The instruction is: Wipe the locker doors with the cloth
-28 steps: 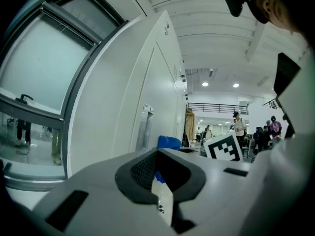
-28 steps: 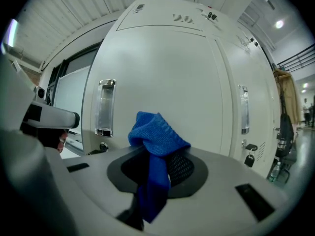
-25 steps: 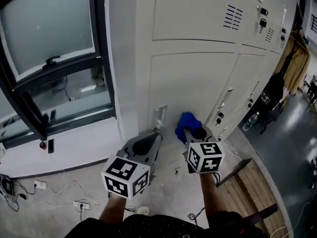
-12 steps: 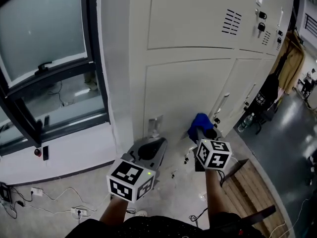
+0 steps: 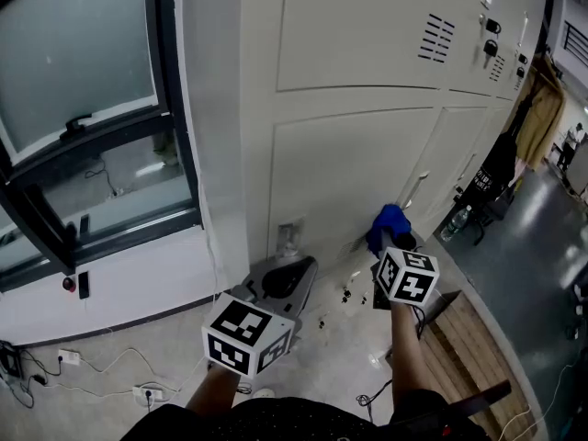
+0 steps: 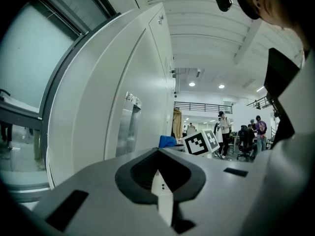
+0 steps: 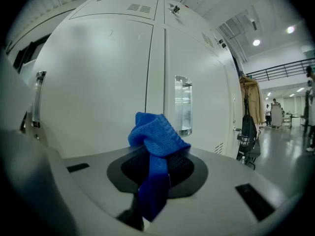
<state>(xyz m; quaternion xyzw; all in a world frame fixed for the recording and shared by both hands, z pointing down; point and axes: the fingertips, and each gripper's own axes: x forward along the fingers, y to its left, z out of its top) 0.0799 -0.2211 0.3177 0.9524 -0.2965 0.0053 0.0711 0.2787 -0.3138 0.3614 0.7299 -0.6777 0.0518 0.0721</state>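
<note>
**Cloth held at the foot of the lower locker door**

The right gripper (image 5: 393,240) is clamped on a blue cloth (image 7: 156,140). A bunched fold stands proud of the jaws and a narrow tail hangs down between them. The cloth sits low against the lower door (image 5: 340,163), near the seam on that door's right and below its handle (image 5: 415,189). No view settles whether the cloth is touching the door panel. The left gripper (image 5: 290,267) has its jaws closed with nothing between them. It is parked near the bottom left corner of the same door, well apart from the cloth.

Likely faults from this position:

- **Slip.** Only a thin strip of cloth appears pinched, so dragging it hard across the panel could pull it free.
- **Bare contact.** If the fold flattens or rolls back under pressure, the gripper's hard front could rub the paint in place of the cloth.
- **Snag.** A stroke up and to the right of the door passes the protruding handle, where loose fabric may catch.
- **Missed area.** The small wad covers little of the door on each pass.
</note>
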